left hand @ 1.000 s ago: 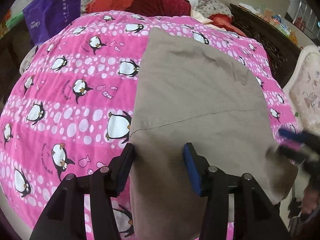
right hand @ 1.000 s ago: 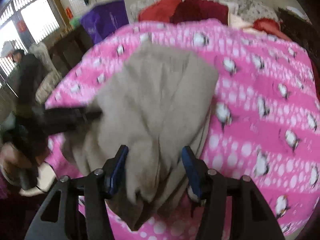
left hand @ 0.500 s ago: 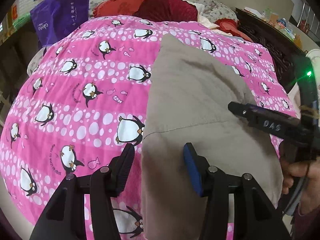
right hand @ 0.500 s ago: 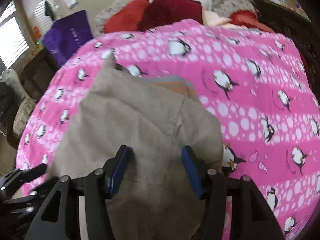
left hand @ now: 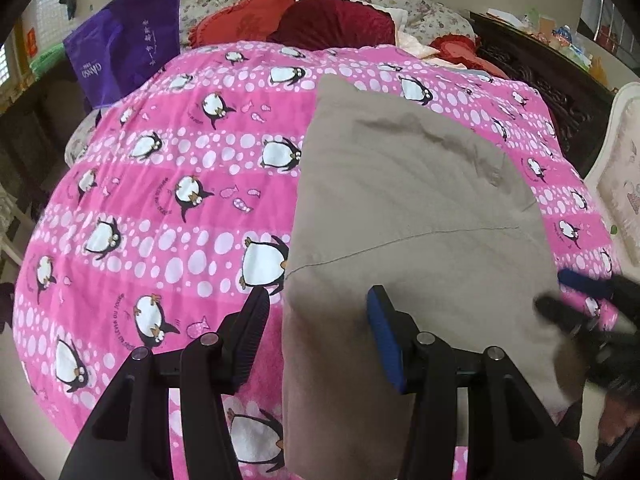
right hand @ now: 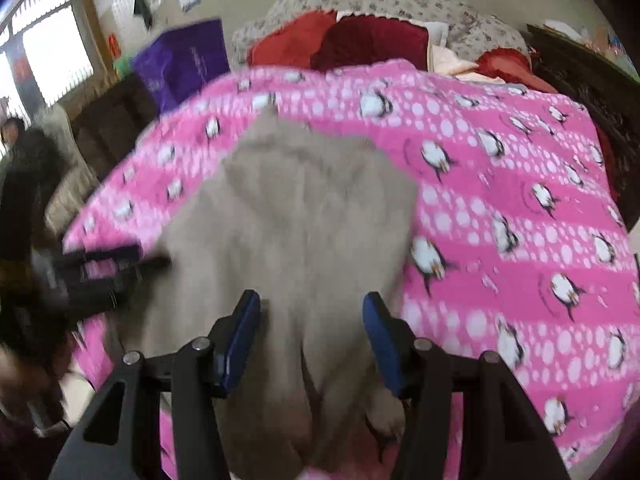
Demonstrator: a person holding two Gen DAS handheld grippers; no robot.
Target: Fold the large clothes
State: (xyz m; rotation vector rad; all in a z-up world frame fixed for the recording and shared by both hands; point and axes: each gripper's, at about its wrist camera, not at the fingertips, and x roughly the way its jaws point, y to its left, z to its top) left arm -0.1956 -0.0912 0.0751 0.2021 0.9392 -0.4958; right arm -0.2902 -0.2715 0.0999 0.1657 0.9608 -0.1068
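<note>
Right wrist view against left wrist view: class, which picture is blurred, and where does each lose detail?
Right wrist view: motion blur smears the tan garment and penguin blanket; the window glares white. Left wrist view: sharp, fisheye-curved, except the blurred right tool at its edge.

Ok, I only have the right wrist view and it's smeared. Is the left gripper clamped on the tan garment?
Observer: No. The left gripper is open, its fingers straddling the left edge of the tan garment.
Operator: And where does my right gripper sit on the cloth, seen from that side?
Observer: From the left wrist, the right gripper is at the garment's right edge, near the closest corner, though it is blurred there.
</note>
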